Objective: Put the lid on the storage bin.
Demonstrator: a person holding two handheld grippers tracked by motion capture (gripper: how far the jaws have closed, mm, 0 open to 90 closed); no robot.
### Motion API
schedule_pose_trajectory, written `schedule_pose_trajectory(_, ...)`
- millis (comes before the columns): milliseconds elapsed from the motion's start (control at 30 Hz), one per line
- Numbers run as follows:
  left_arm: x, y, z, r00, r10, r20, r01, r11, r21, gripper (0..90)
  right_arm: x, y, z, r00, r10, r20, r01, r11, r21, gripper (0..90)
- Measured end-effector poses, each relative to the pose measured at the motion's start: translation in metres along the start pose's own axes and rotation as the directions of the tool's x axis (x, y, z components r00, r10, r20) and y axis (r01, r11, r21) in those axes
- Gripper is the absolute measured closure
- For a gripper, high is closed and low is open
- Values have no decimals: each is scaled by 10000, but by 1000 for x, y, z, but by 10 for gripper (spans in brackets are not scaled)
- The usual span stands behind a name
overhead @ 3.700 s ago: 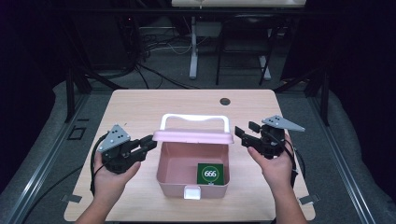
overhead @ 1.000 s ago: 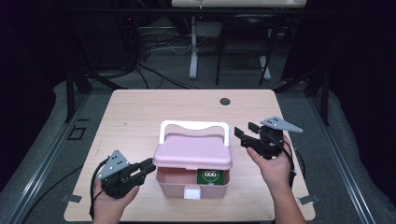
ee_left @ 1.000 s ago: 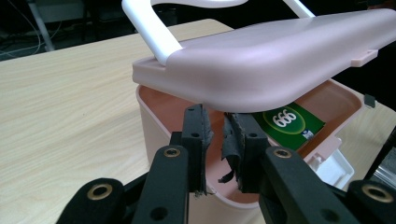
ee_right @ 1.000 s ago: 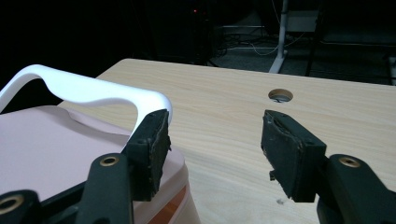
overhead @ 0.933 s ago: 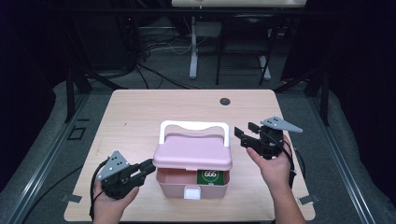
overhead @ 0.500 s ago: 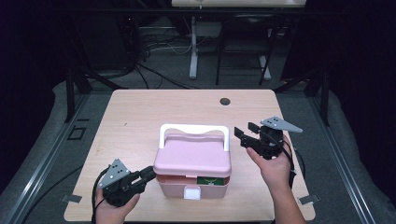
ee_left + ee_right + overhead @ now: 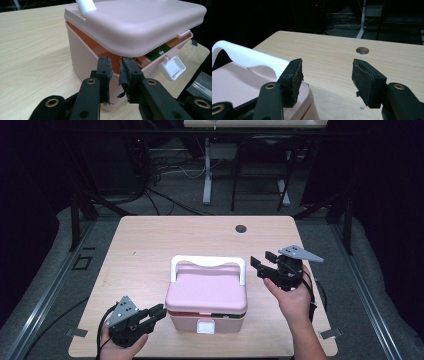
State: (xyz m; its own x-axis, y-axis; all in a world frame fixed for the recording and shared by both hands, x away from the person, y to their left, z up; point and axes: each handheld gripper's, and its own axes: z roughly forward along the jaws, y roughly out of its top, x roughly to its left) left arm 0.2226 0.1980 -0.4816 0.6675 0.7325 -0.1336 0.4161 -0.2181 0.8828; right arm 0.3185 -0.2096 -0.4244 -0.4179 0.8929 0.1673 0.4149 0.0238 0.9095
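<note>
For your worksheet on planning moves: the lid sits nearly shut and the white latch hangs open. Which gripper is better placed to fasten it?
Probably the left gripper: it sits low beside the box's front, near the latch. The right gripper is up by the handle.

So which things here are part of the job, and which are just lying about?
Part of the job:
- pink box, lid nearly down
- white latch, undone
- green packet inside
- left claw, right claw

Just there:
- table hole
- cables on the floor
</note>
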Motion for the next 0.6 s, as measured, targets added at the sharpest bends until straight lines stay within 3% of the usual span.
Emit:
schedule_pose_trajectory(267,0,-6,-1,9999,-142,80,141,9997,204,750,-1,0,0,10000,44,-12,-44,10000,13,416)
schedule_pose_trajectory(333,1,-7,-1,9995,-255,189,254,9997,66,732,0,-1,1,10000,60,-35,-60,10000,7,416)
schedule_pose_trajectory(600,-3,0,-7,9998,-49,198,51,9999,-134,746,-1,-1,2,10000,28,-8,-28,10000,70,416)
